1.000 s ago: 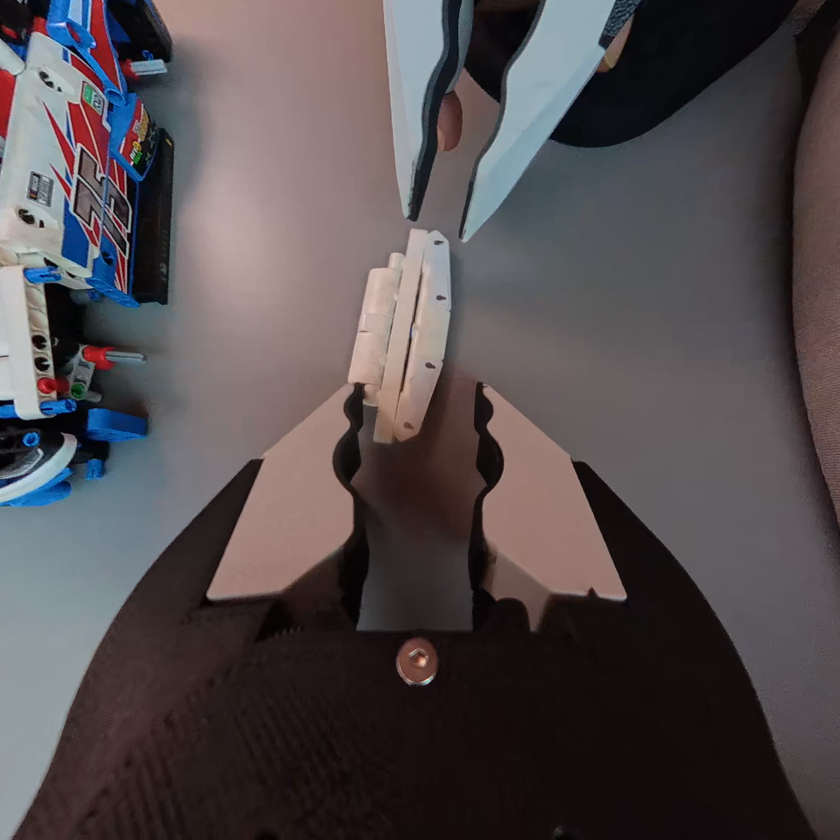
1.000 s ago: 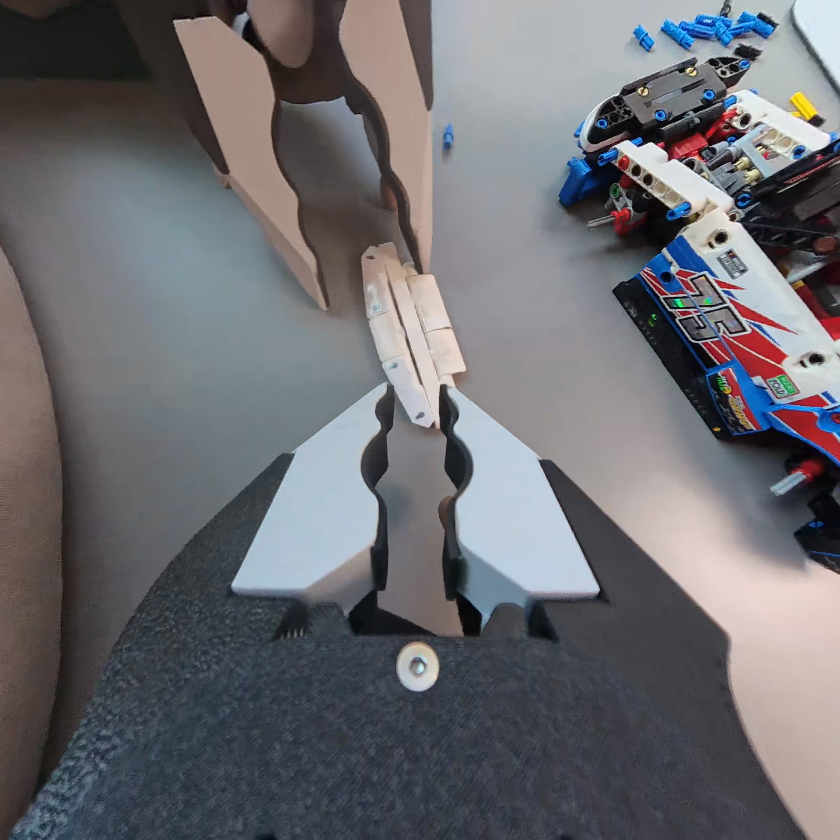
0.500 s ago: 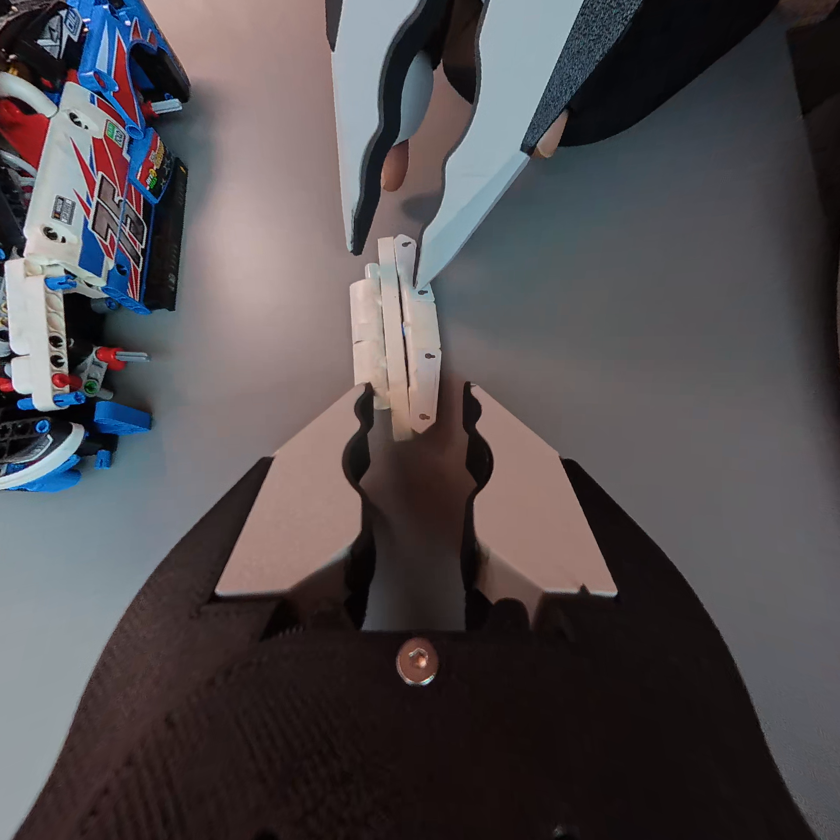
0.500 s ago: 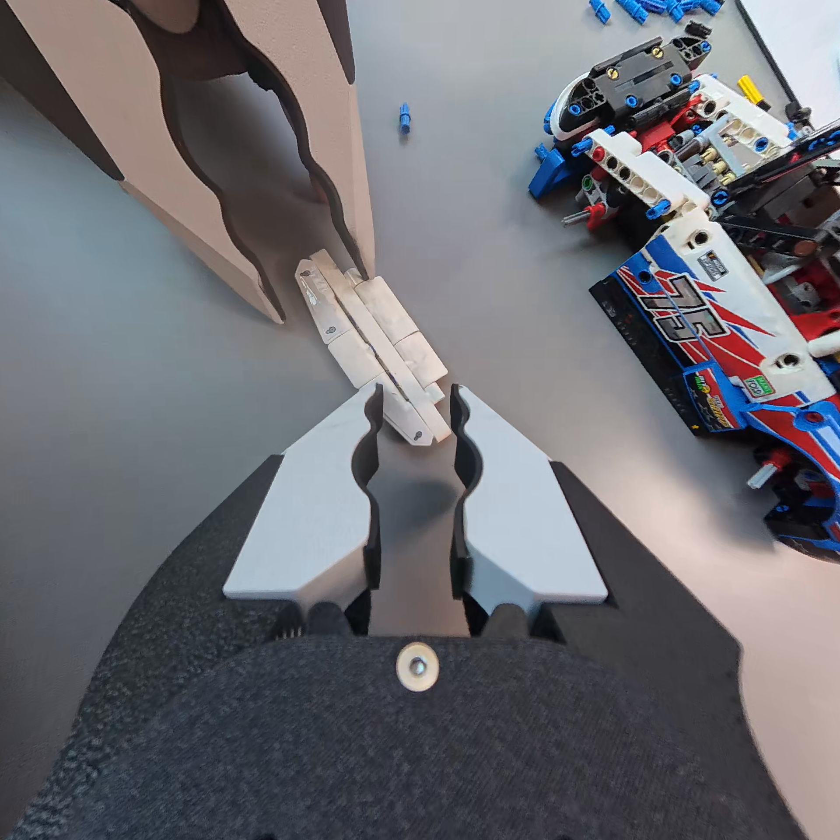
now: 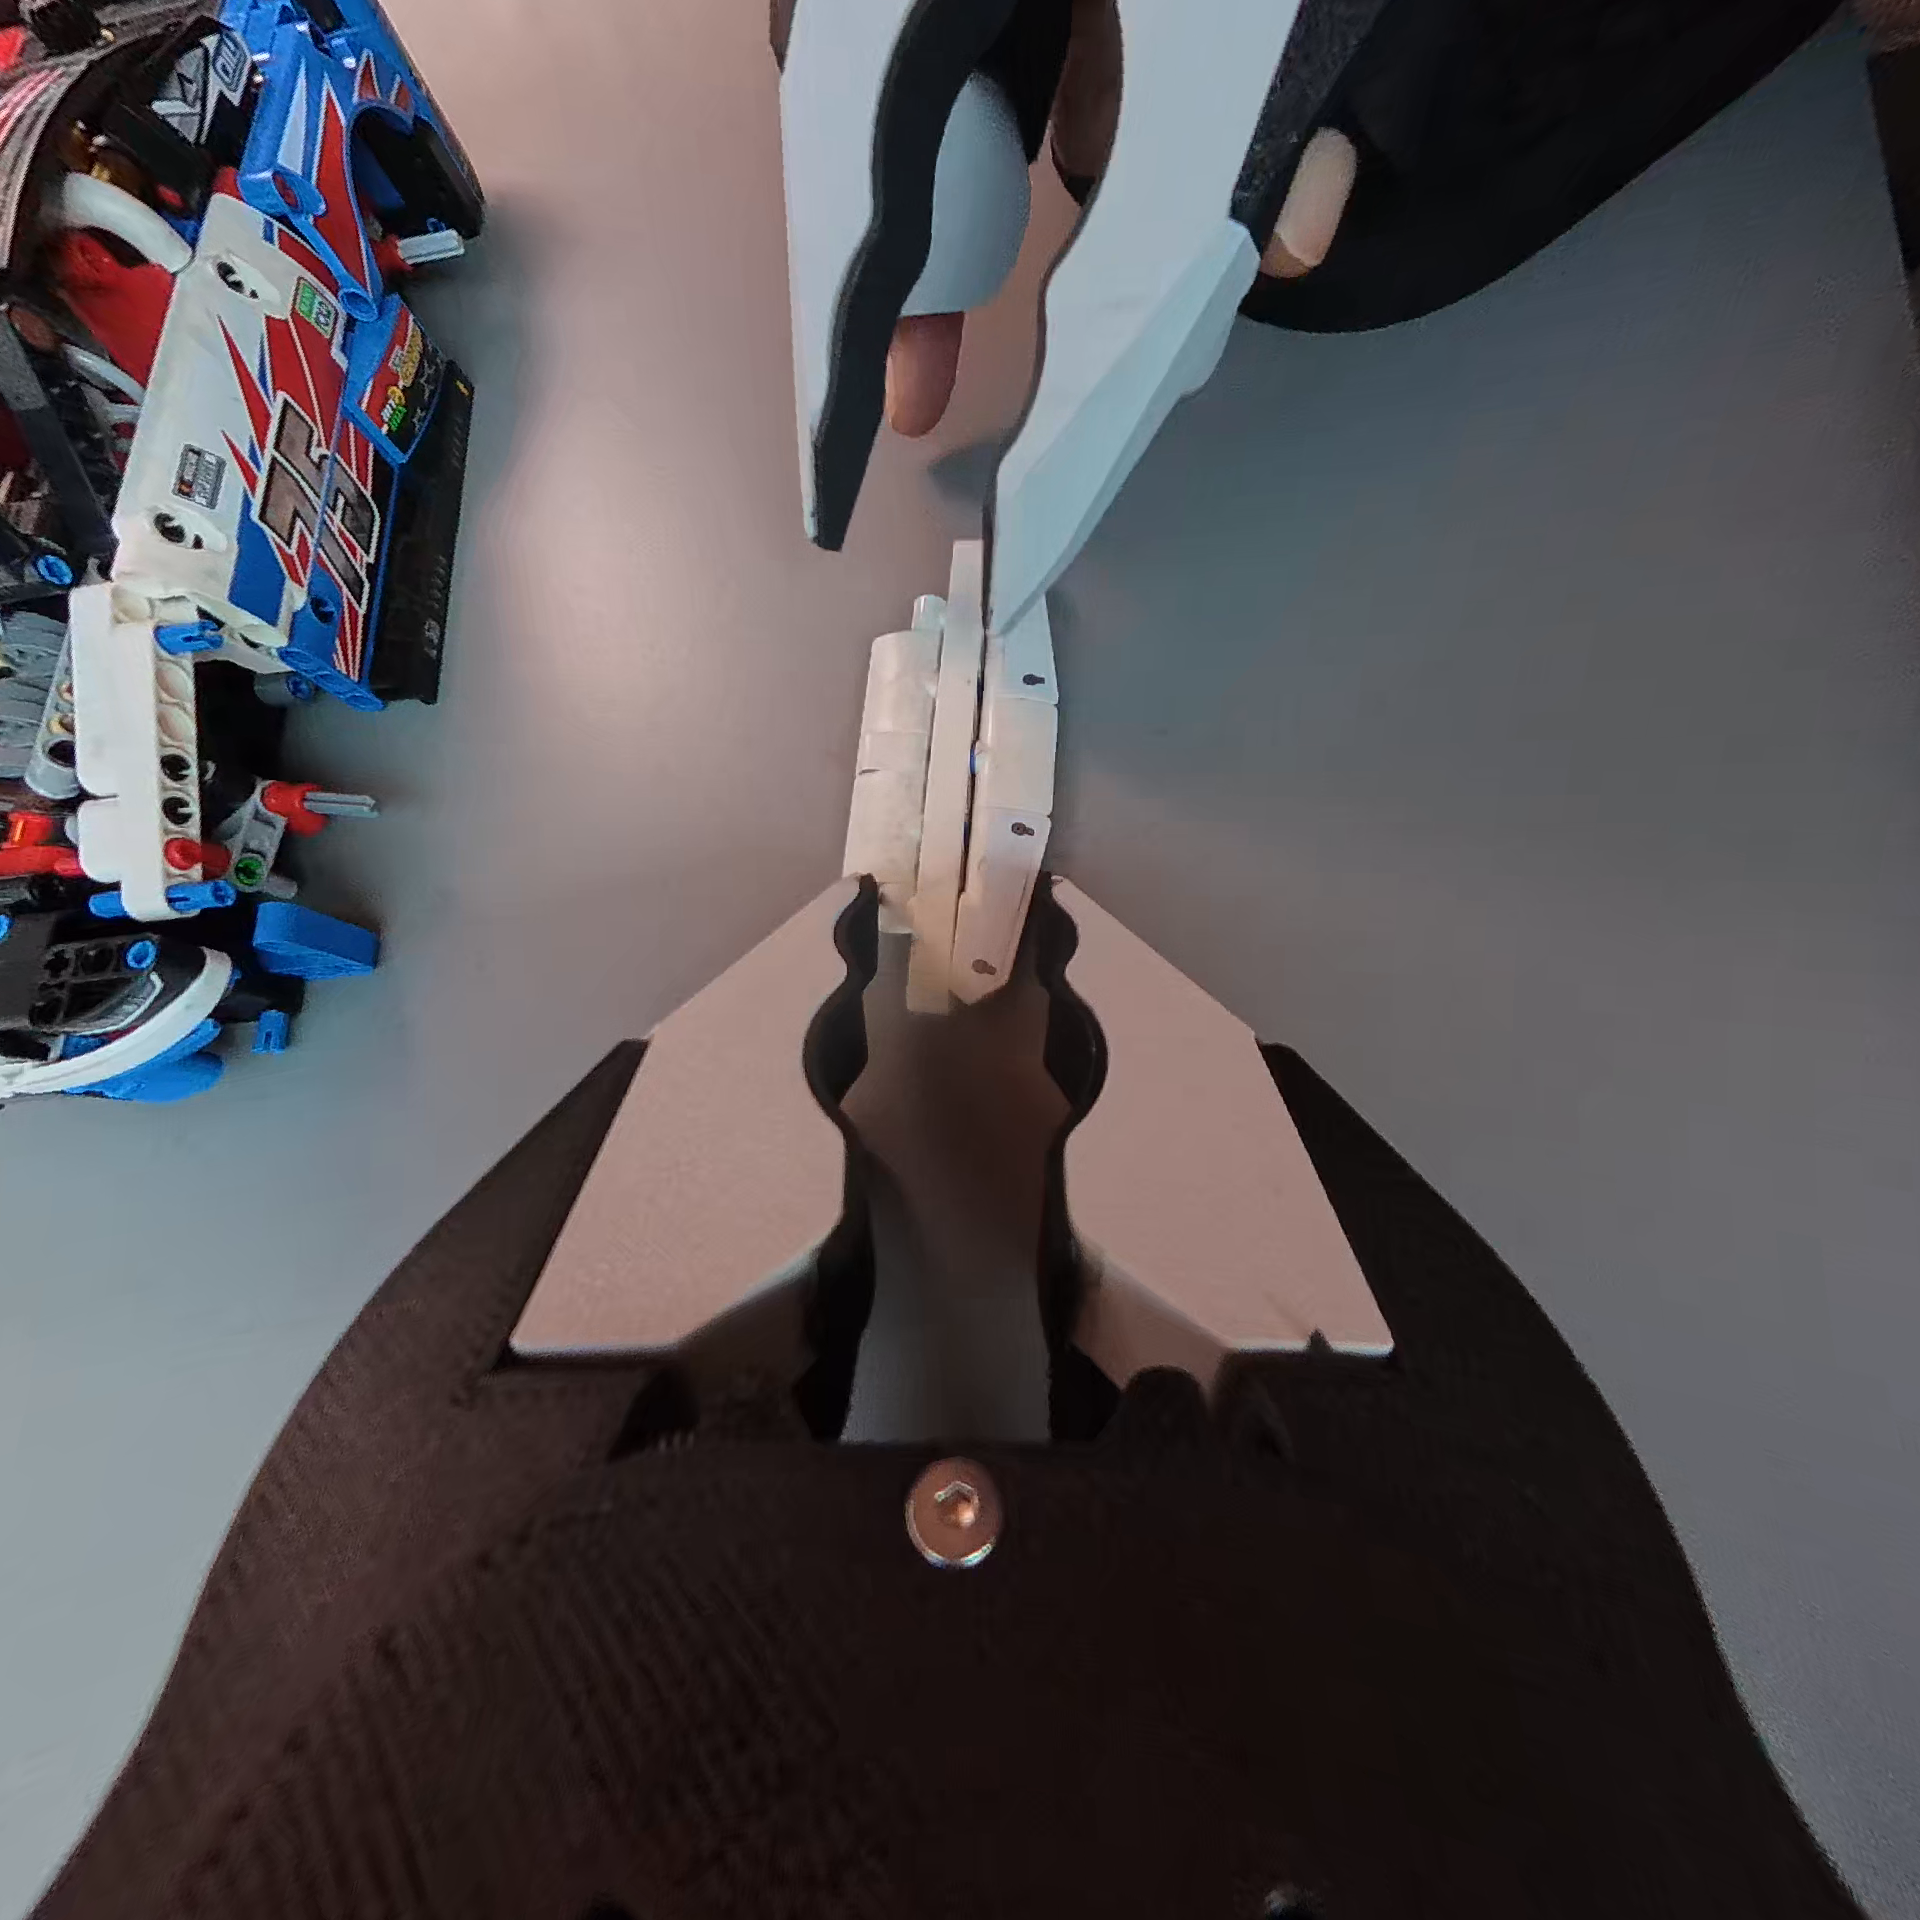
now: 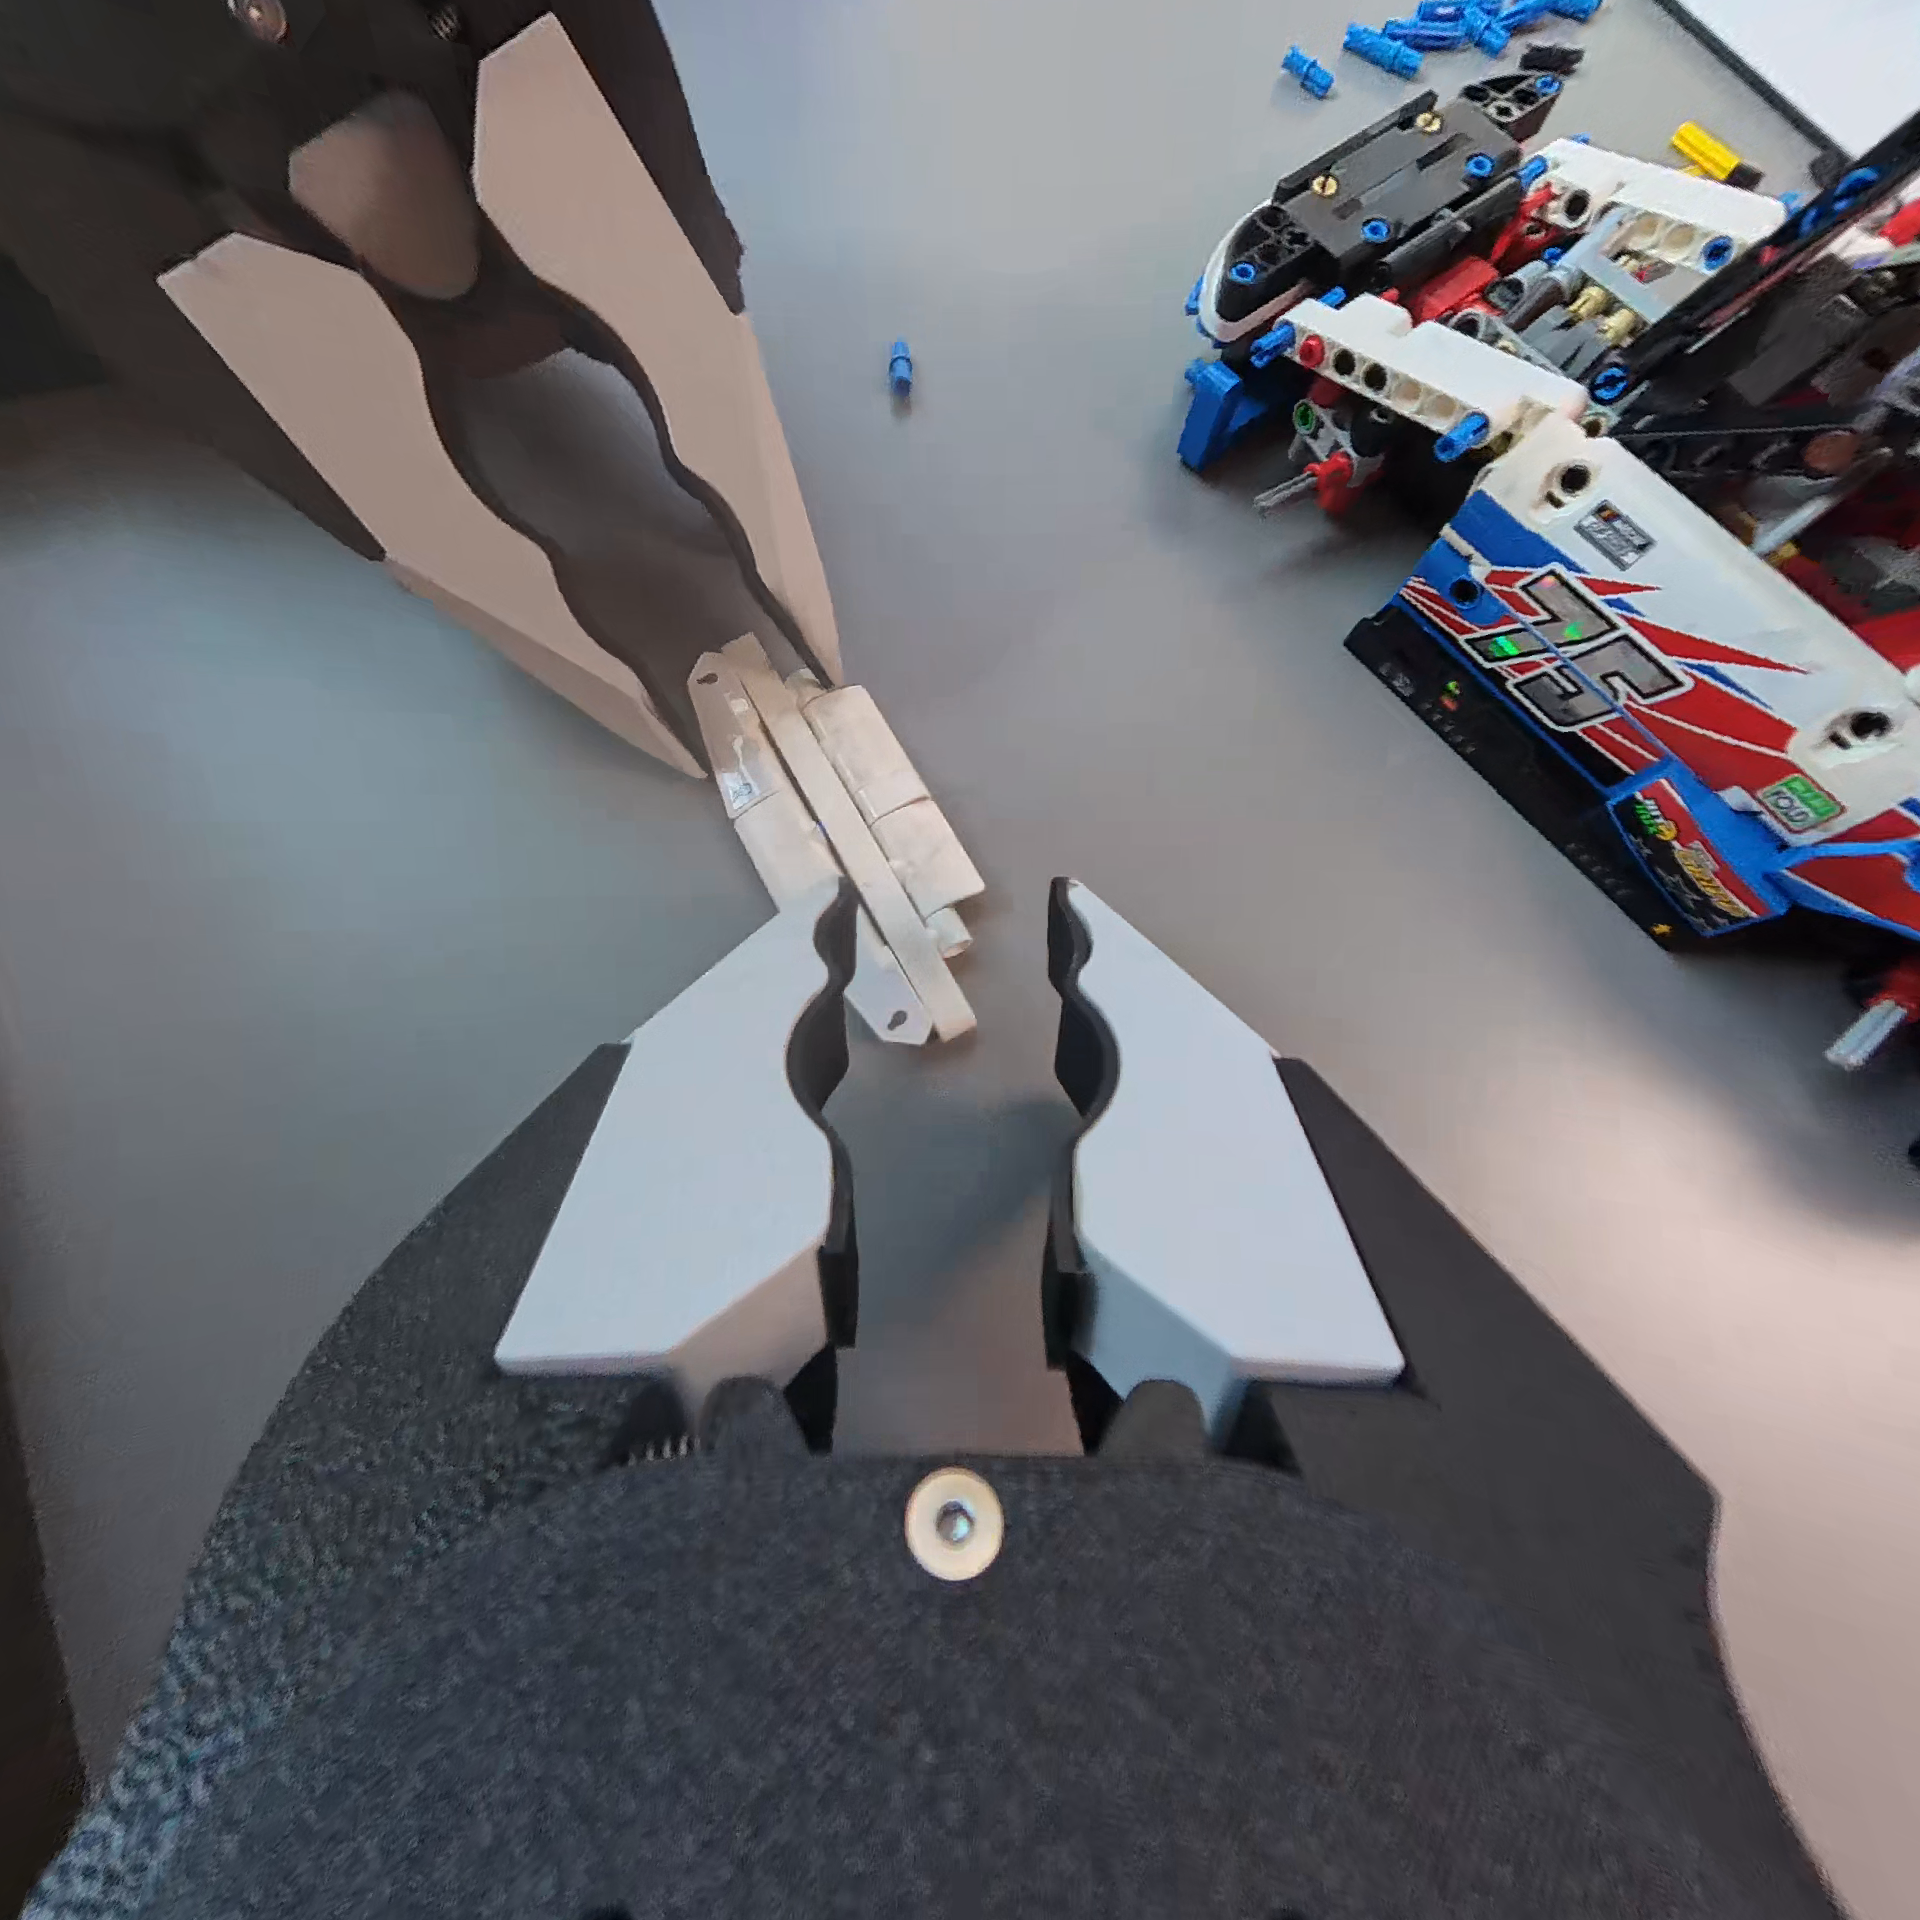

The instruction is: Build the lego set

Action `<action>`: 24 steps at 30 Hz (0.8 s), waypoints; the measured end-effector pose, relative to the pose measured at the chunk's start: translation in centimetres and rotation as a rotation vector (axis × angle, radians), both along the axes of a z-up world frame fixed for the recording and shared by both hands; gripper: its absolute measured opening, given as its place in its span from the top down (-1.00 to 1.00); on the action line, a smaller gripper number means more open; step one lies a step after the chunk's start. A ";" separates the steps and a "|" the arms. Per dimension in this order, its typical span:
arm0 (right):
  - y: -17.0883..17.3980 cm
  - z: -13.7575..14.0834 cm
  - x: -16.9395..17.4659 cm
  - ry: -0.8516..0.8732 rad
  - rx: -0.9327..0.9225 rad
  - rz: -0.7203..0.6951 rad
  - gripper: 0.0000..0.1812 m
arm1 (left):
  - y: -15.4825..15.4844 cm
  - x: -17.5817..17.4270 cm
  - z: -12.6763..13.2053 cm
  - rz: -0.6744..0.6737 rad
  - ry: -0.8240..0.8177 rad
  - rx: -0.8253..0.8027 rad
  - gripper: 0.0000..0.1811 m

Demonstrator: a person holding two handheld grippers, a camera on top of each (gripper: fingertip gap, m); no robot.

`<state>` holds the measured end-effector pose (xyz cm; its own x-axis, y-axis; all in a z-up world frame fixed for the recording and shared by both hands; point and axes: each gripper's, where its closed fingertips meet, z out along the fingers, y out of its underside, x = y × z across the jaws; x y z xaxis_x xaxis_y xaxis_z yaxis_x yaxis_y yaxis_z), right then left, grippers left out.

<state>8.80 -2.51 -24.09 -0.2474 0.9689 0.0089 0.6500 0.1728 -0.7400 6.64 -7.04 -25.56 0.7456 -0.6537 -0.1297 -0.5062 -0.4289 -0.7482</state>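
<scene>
A white curved lego panel assembly lies on the grey table between my two grippers, which face each other. My left gripper, with tan fingers, is shut on its near end, and both fingertips touch the sides. In the right wrist view the same piece runs from the left gripper to my right gripper. The right gripper has grey fingers and is open. Its left finger rests against the piece's end. In the left wrist view one right fingertip touches the piece's far end at the seam.
The partly built red, white and blue lego race car stands left of the left gripper, on the right in the right wrist view. A single blue pin lies on the table. Several blue pins and a yellow part lie beyond the car. The left gripper's tips are roughly 6 cm from the right gripper's. The single blue pin lies some 10 cm from my left tips, 15 cm from my right tips.
My left gripper's jaws have closed onto the white piece. My right gripper has opened wider and shifted, so the piece now sits against one finger instead of between both.
</scene>
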 end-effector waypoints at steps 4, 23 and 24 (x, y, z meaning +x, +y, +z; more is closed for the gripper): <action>-0.4 -0.9 -0.1 -0.039 0.072 0.030 0.55 | 0.0 0.0 0.0 0.001 0.003 0.001 0.69; -0.2 0.9 -1.9 0.065 0.059 0.088 0.56 | 0.8 -2.4 0.5 0.084 0.003 0.029 0.68; -0.1 0.8 -1.8 0.060 0.076 0.098 0.56 | 0.8 -2.4 0.6 0.088 -0.005 0.031 0.68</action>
